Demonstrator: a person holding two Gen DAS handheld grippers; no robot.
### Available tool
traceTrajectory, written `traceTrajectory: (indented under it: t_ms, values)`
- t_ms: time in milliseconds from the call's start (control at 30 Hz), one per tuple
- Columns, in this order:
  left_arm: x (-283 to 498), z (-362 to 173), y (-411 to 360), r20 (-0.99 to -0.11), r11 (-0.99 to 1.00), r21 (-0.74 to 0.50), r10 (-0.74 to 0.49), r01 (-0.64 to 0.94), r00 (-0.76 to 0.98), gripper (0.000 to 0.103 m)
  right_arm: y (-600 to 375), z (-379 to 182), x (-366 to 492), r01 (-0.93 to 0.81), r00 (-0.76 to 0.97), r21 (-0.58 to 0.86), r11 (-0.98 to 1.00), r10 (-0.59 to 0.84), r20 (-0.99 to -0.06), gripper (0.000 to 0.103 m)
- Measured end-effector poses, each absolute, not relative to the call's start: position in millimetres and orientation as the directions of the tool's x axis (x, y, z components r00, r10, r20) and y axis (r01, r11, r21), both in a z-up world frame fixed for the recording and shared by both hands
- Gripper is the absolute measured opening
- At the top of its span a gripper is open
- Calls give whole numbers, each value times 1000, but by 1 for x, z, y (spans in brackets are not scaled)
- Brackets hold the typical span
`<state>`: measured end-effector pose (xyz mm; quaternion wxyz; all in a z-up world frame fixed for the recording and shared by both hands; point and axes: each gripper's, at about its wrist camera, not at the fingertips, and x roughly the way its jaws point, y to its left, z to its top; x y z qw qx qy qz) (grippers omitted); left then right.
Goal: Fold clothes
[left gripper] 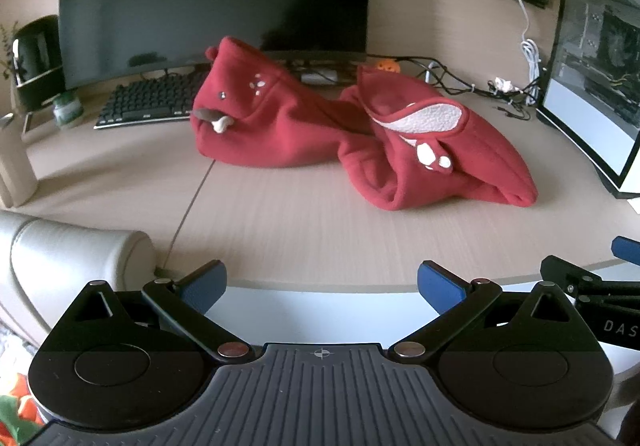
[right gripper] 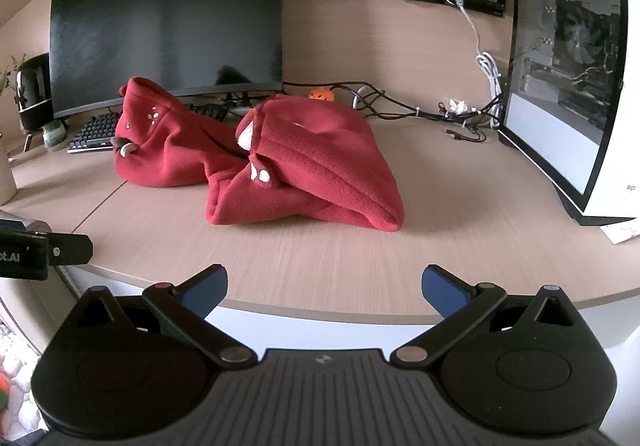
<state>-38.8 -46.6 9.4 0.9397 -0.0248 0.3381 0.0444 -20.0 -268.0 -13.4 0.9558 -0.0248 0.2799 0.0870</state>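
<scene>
A red fleece garment (left gripper: 304,126) with white patches lies crumpled in two humps on the wooden desk (left gripper: 280,222); the right wrist view shows the same garment (right gripper: 288,166) from further right. My left gripper (left gripper: 322,286) is open, hovering at the desk's near edge, well short of the cloth, with nothing between its blue pads. My right gripper (right gripper: 324,288) is also open and empty at the near edge, its blue fingertips (right gripper: 444,292) wide apart. The right gripper's tip (left gripper: 624,250) shows at the far right of the left wrist view.
Behind the garment stand a large dark monitor (left gripper: 212,2) and a black keyboard (left gripper: 148,102). A white PC case (right gripper: 576,78) with a glass side fills the right, cables (right gripper: 420,110) trailing beside it. A pale chair back (left gripper: 68,258) sits lower left.
</scene>
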Motion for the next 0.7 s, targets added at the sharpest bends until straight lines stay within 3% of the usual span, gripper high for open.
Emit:
traceTrajectory:
  t_ms: [700]
  values:
    - [-36, 5, -54, -655, 995, 4, 77, -98, 752, 103, -274, -19, -17, -163, 825, 3, 987, 138, -548, 103]
